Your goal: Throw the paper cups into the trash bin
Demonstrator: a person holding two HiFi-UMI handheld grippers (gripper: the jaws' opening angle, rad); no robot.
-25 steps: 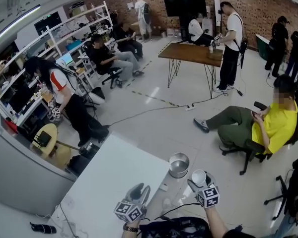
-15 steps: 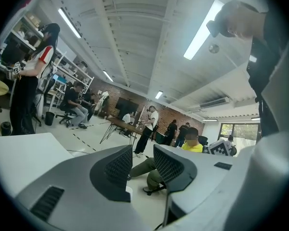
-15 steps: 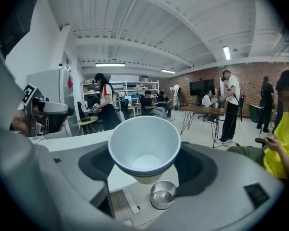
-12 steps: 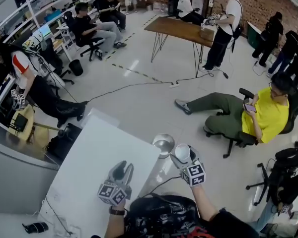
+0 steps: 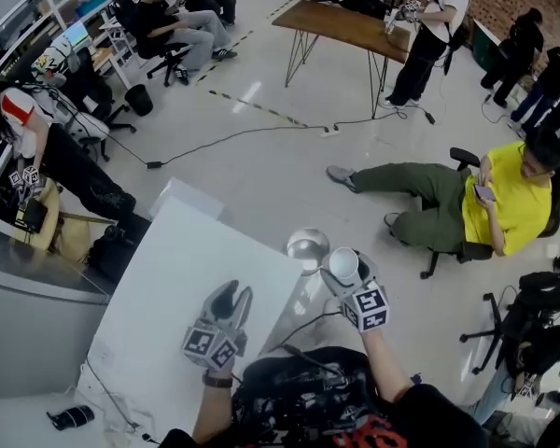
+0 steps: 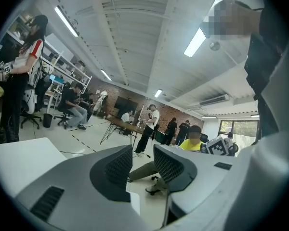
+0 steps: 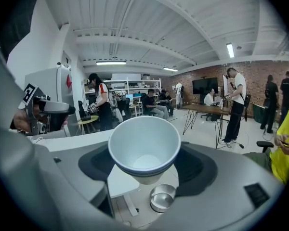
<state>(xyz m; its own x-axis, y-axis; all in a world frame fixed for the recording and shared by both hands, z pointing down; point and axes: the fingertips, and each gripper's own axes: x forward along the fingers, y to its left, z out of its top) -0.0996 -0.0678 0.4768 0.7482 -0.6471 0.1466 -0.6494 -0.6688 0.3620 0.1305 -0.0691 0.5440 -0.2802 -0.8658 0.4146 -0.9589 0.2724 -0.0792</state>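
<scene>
Fingers (image 7: pixel 202 170) clasp paper cup (image 7: pixel 144 146) — conical, smooth

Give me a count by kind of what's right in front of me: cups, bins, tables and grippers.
Paper cup: 1
Trash bin: 1
Table: 1
Grippers: 2, left gripper and right gripper
Total: 5

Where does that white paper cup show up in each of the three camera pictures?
Head view: paper cup low centre, in the right gripper, beside the metal bin.
Left gripper view: not in it.
Right gripper view: paper cup dead centre between the jaws, metal bin below.
Shared landmark: the wooden table, far across the floor in all three.
</scene>
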